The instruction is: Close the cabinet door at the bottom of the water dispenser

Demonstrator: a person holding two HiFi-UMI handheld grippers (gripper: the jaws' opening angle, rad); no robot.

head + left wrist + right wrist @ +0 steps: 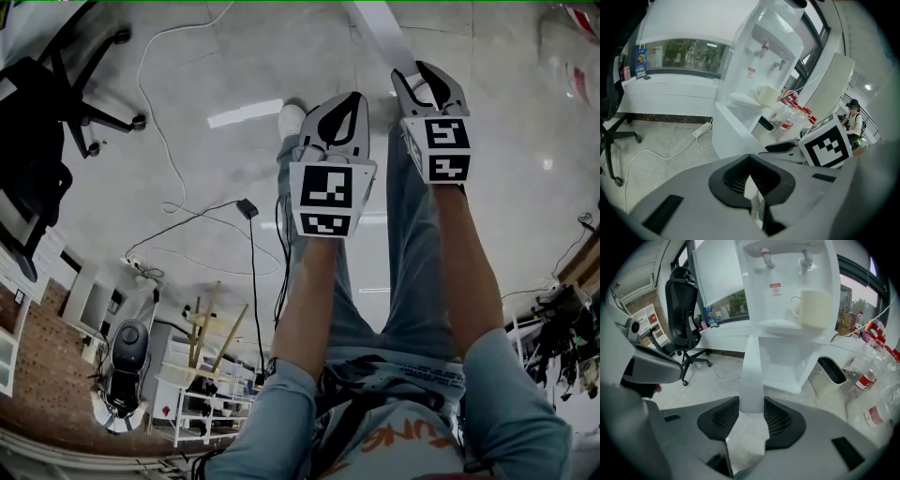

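Chair (682, 310): black, on castors, by the window
Mug (813, 309): cream, upright, handle to the left
Bin (830, 371): small, white, dark inside
Bottles (871, 376): clear, red labels, heaped beside the bin
Power strip (702, 130): white, on the tiles (its cable (680, 148) trails off)
Blue box (641, 64): upright on the sill

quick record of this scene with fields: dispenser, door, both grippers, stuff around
dispenser: white water dispenser, cream mug standing on it
door: white cabinet door at its base, swung open, seen edge-on
right hand-held gripper: jaws closed on the door's edge
left hand-held gripper: jaws together, nothing between them
nearby: black office chair, clear plastic bottles
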